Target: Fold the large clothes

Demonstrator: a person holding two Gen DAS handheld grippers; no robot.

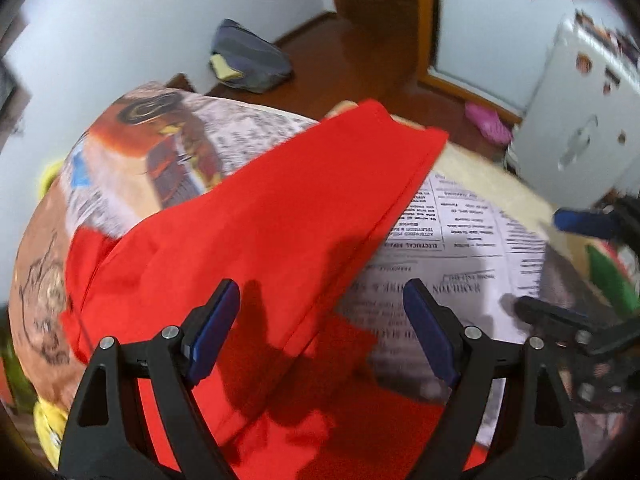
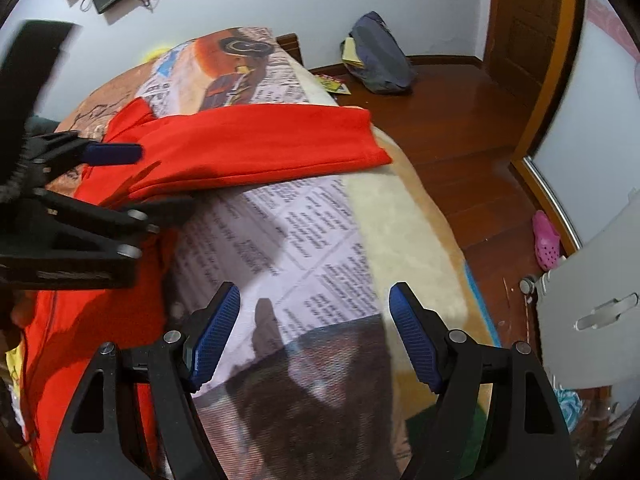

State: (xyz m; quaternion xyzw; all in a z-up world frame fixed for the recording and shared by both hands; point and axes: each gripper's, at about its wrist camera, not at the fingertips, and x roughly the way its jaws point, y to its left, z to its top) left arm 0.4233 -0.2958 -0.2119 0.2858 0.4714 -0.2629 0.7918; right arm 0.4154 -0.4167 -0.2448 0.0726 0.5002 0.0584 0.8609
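A large red garment point(image 1: 256, 240) lies on a bed covered by a newspaper-print blanket point(image 1: 460, 240). One long folded part runs toward the far edge. My left gripper point(image 1: 320, 328) is open and empty, just above the garment's near part. In the right wrist view the garment point(image 2: 248, 144) lies to the left and ahead. My right gripper point(image 2: 314, 334) is open and empty over the printed blanket point(image 2: 312, 240), right of the garment. The left gripper point(image 2: 120, 184) shows there at the left, open over the red cloth. The right gripper's blue finger point(image 1: 580, 222) shows at the right of the left view.
A dark blue bag point(image 2: 380, 56) lies on the wooden floor point(image 2: 460, 120) beyond the bed. A pink shoe point(image 2: 546, 240) lies by a white appliance point(image 2: 592, 312) at the right. A wooden door point(image 2: 524, 12) stands behind. The bed's cream edge point(image 2: 412, 232) drops off to the right.
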